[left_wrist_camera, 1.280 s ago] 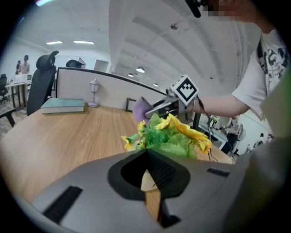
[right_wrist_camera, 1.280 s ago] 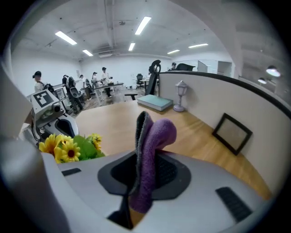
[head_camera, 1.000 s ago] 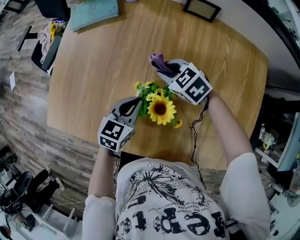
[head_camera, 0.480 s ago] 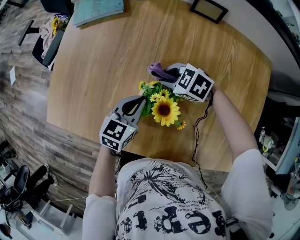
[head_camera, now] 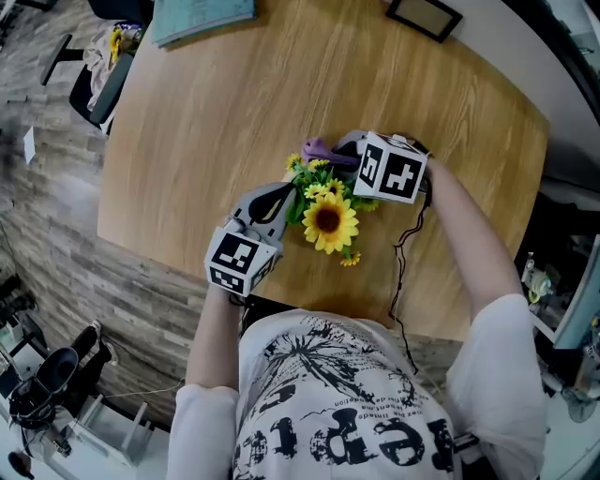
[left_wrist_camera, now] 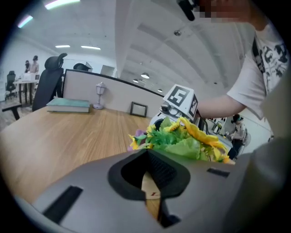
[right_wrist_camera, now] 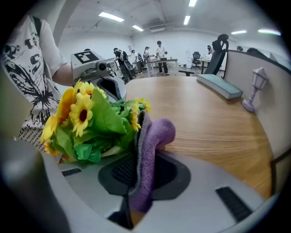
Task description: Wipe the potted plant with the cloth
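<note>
My right gripper (right_wrist_camera: 144,160) is clamped on the purple fleece cloth (right_wrist_camera: 154,129), left gripper (left_wrist_camera: 148,157) pinched shut by the yellow-sunflower potted plant (left_wrist_camera: 186,145) — a hard swipe could topple it.

I look down on a rounded wooden worktop (head_camera: 206,122) standing over a floor (head_camera: 56,234) of grey-brown planks. At its far edge lie a teal book (head_camera: 202,19) and a dark picture frame (head_camera: 425,17). A small lantern-shaped ornament (right_wrist_camera: 253,88) stands there too, before a pale partition (left_wrist_camera: 120,95). Beyond it is a black office chair (left_wrist_camera: 47,84). Long ceiling lights (right_wrist_camera: 111,17) are on. Far off, people (right_wrist_camera: 160,52) stand, I think, among desks.
</note>
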A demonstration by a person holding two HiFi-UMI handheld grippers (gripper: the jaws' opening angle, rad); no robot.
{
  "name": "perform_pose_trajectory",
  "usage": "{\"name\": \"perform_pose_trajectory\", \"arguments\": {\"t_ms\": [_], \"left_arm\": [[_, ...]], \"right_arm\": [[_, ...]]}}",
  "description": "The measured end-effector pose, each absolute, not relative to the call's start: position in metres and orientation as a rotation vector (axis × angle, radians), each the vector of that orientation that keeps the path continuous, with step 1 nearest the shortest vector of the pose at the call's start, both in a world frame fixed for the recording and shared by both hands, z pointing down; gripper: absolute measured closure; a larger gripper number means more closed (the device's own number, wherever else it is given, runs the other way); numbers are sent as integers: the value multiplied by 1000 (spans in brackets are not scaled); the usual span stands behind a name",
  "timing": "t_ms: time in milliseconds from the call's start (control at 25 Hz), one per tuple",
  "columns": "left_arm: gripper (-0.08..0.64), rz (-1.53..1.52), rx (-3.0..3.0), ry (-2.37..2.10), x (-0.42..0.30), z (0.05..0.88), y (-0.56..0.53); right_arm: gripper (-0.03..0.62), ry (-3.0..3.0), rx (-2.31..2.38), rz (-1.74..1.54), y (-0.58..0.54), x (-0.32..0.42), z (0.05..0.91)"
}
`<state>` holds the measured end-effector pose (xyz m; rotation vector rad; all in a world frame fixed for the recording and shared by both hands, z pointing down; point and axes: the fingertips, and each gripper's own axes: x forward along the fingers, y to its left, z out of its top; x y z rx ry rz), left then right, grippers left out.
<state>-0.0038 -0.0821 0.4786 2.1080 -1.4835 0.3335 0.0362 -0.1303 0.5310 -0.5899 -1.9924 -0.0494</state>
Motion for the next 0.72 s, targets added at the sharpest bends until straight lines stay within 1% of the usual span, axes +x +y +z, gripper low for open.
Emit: {"name": "perform_pose_trajectory", "arguments": {"t_ms": [240, 480, 720], "left_arm": [[558, 313, 2106, -1446, -21, 483, -84], [558, 277, 2114, -1460, -3, 478, -80], [558, 270, 2132, -1484, -1, 477, -80]], "right_arm": [[520, -1979, -592, -22, -130, 28, 535], [520, -1973, -585, 3, -120, 63, 529], [517, -1981, -560, 51, -112, 84, 531]]}}
